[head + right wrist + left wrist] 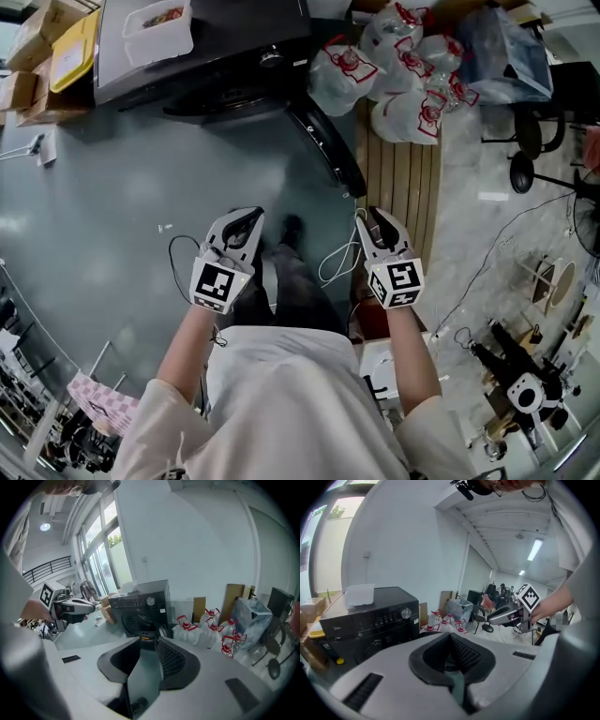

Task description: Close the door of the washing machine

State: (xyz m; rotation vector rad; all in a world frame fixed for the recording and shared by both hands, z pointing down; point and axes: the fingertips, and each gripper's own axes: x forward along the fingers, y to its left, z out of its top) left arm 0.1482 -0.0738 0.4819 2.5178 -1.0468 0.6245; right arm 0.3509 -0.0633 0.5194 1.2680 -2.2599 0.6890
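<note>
We hold the left tool (246,218) clenched and empty, the right tool (371,219) released and empty. Ahead of both, the washer door (328,145) stands open.

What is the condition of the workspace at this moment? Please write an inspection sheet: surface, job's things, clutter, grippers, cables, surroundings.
Surface: grey-green floor.
Job's things: black washing machine; its door stands open, swung out to the right.
Clutter: white container on the machine; cardboard boxes at its left; water jugs with red handles at its right.
Grippers: left gripper jaw tips together, empty; right gripper jaws apart, empty; both short of the door.
Cables: white cable loops by the right gripper; black cable beside the left.
Surroundings: wooden slats; chair base.
</note>
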